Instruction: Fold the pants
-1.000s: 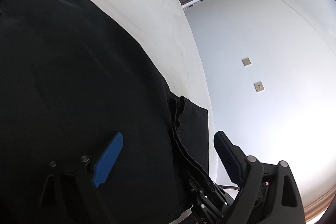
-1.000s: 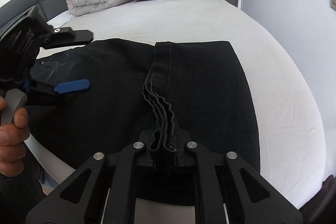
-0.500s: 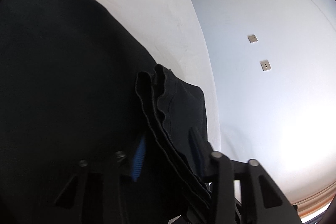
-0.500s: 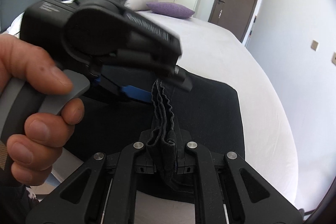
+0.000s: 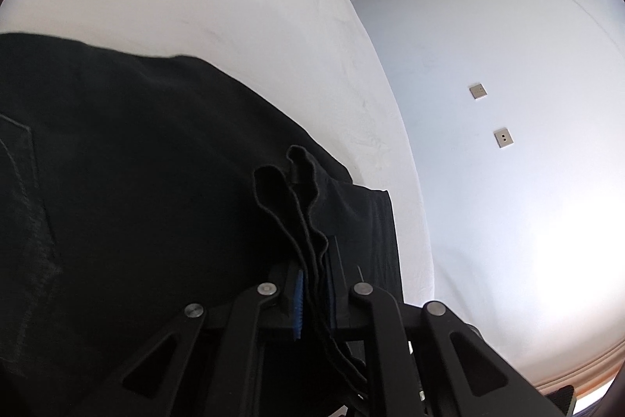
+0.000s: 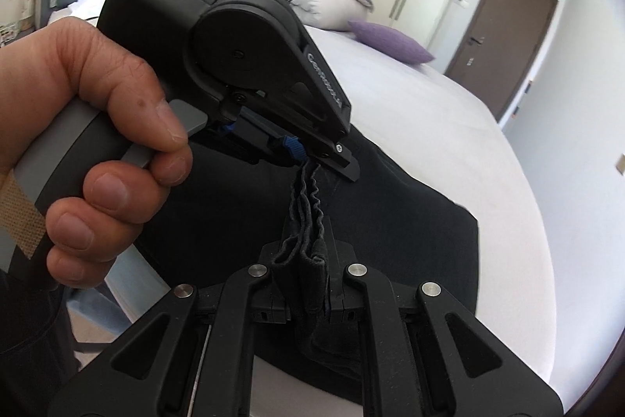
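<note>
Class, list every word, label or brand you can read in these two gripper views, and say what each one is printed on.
"Data Acquisition System": white print on top of the black housing of the left gripper, seen in the right wrist view.
A white brand word runs along the side arm of that same housing, but it is too slanted and blurred to read with confidence.
No text shows on the black pants, the bed or the wall plates.

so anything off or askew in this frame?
Nothing damaged or spilled. The black pants lie on the white bed; their stacked hem edges look wavy and uneven, bunched between the right gripper and left gripper, both clamped on that edge.
</note>
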